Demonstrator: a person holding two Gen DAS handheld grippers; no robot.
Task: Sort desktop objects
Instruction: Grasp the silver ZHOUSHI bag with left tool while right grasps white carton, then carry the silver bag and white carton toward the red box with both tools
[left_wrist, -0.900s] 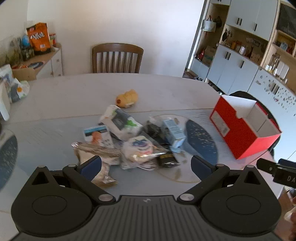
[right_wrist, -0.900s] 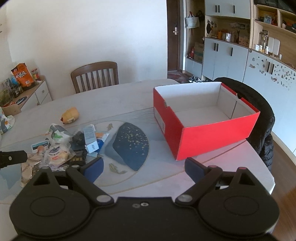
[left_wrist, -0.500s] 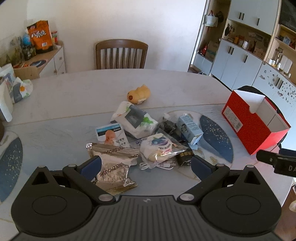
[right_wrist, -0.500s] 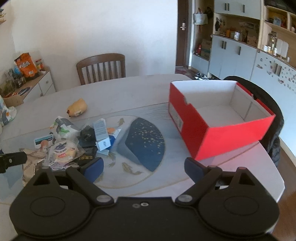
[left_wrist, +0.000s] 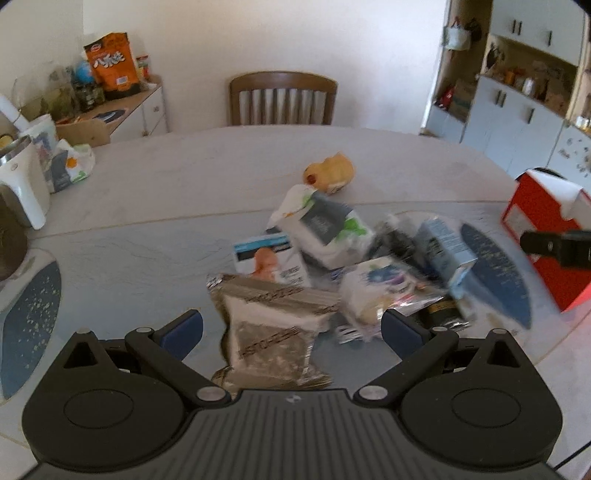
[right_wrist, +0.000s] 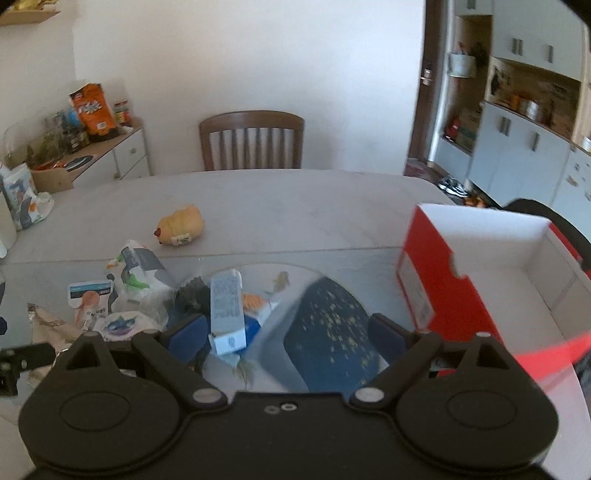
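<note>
Chair (left_wrist: 282, 98), cabinets (right_wrist: 517, 147) behind table.

- The left gripper (left_wrist: 291, 330) now hangs with its spread jaws framing the silver snack packet (left_wrist: 271, 325), earlier off to its left.
- The right gripper (right_wrist: 286, 334) now faces the blue-white carton (right_wrist: 227, 308), with the red box (right_wrist: 480, 280) pushed further right.

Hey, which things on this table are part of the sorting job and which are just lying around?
For the job:
silver snack packet
blue carton
white pouch
yellow toy
red box

Just lying about:
wooden chair
orange chip bag
white appliance
</note>
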